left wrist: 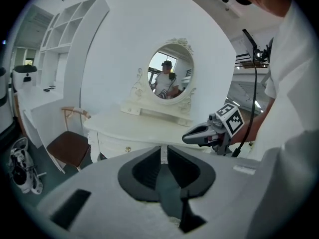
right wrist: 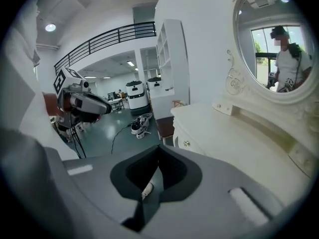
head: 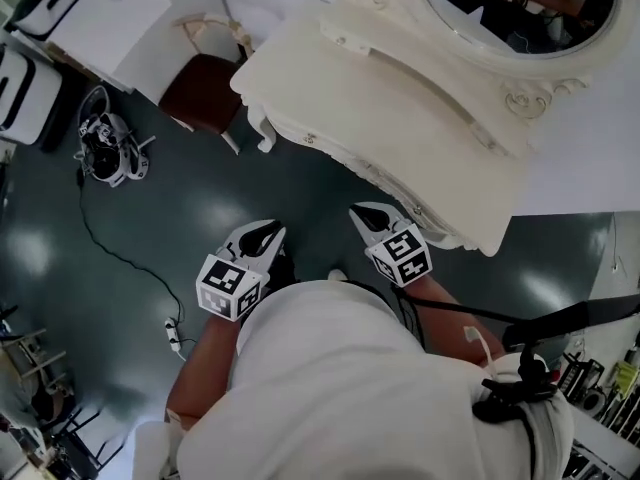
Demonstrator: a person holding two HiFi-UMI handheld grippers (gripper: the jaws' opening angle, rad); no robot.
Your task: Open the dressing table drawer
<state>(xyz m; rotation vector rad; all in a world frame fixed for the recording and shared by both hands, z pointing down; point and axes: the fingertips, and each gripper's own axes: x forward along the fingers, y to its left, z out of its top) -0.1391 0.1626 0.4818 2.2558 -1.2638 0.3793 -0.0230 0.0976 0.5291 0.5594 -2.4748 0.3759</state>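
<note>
The cream dressing table with its oval mirror stands ahead of me. Its drawer front carries a small round knob, which also shows in the right gripper view as a knob; the drawer looks closed. My left gripper hangs over the dark floor, short of the table, jaws parted by a narrow slit with nothing between them. My right gripper hovers close to the table's front edge, jaws together and empty. Each gripper shows in the other's view: the right gripper and the left gripper.
A brown-seated chair stands left of the table. A pair of shoes lies on the floor further left, with a cable running to a power strip. White shelving stands beside the table.
</note>
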